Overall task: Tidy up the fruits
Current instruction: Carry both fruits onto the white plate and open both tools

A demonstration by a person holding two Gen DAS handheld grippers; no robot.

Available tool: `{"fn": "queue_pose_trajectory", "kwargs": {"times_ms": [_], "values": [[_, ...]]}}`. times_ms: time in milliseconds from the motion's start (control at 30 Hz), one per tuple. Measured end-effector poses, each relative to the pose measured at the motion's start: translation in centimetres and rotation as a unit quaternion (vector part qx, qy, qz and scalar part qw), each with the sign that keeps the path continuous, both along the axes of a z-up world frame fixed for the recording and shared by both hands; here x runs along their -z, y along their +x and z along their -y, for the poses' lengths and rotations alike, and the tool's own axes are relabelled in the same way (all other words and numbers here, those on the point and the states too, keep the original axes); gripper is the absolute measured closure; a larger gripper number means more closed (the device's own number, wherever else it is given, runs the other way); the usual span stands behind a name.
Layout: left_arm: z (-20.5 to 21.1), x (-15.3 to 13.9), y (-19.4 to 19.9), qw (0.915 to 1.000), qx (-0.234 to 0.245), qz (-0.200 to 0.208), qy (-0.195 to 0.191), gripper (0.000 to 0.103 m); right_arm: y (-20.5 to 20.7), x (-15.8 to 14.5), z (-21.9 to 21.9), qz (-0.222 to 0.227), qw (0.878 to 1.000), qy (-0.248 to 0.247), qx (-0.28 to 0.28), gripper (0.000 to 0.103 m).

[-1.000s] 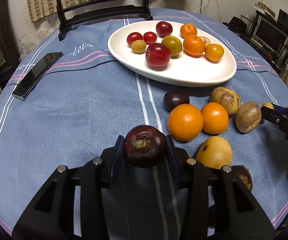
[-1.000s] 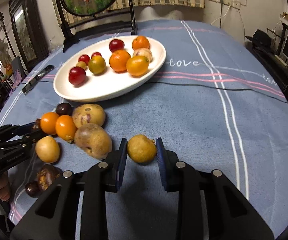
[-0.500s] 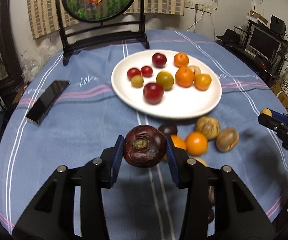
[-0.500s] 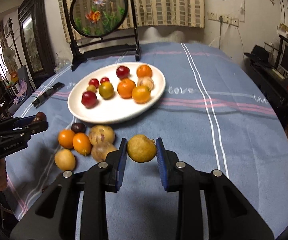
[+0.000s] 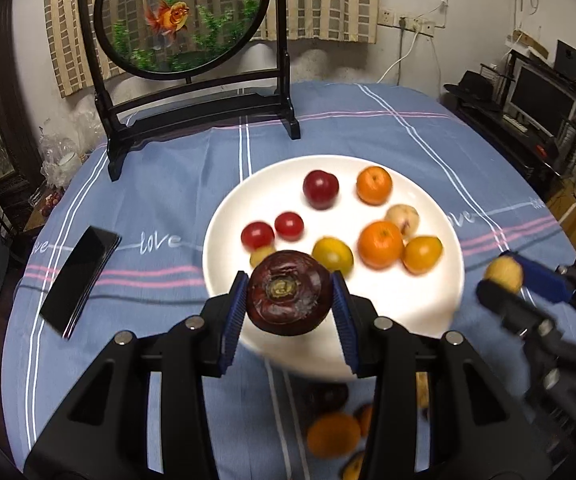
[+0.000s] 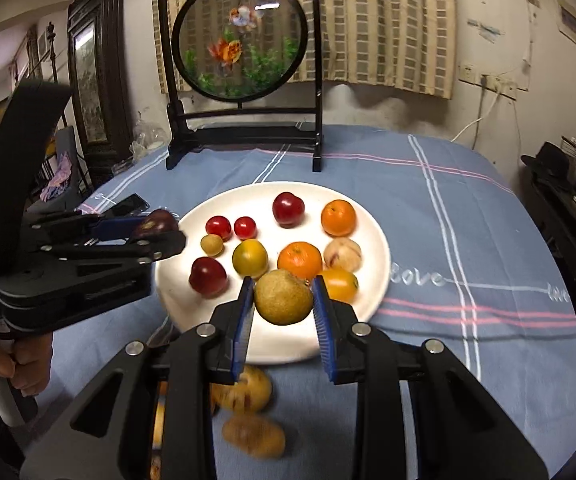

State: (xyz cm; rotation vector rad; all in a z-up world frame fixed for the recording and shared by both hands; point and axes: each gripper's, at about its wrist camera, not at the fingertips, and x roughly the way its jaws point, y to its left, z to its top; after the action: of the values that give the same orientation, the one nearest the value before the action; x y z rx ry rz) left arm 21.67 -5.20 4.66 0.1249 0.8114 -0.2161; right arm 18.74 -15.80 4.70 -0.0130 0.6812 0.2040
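Clamped between the blue pads of the left gripper (image 5: 288, 300) was a dark purple fruit (image 5: 289, 298), held in the air over the near edge of the white plate (image 5: 415, 300). Jaws of the right gripper (image 6: 284, 300) likewise gripped a yellow-brown fruit (image 6: 284, 297) above the plate's near rim, beside an orange (image 6: 299, 261) and a red plum (image 6: 208, 276) lying on it. Several more fruits lay on the plate, which sat mid-table on a blue striped tablecloth (image 5: 160, 184). Loose fruits (image 6: 244, 392) were blurred on the cloth at the table's near edge. A black phone (image 5: 82, 276) lay toward the left edge, and a round goldfish screen (image 5: 184, 16) on a dark stand stood at the far edge before a checked curtain (image 6: 383, 24). A monitor (image 5: 539, 98) stood by the right wall.

A second earlier both grippers had hung low over the loose fruits with the plate well ahead; by this moment both had risen and moved forward to the plate, grips unchanged.
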Motion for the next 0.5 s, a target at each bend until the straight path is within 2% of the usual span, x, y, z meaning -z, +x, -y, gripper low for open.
{"fn": "queue_pose_trajectory", "kwargs": {"times_ms": [233, 500], "values": [[1.0, 2.3, 4.2, 0.9995, -0.014, -0.027, 0.002, 0.061, 4.7, 2.8, -1.1, -0.038, 0.999, -0.014, -0.005, 0.074], [0.9, 3.9, 6.6, 0.9985, -0.027, -0.047, -0.003, 0.058, 7.0, 4.9, -1.1, -0.078, 0.997, -0.012, -0.001, 0.073]]}}
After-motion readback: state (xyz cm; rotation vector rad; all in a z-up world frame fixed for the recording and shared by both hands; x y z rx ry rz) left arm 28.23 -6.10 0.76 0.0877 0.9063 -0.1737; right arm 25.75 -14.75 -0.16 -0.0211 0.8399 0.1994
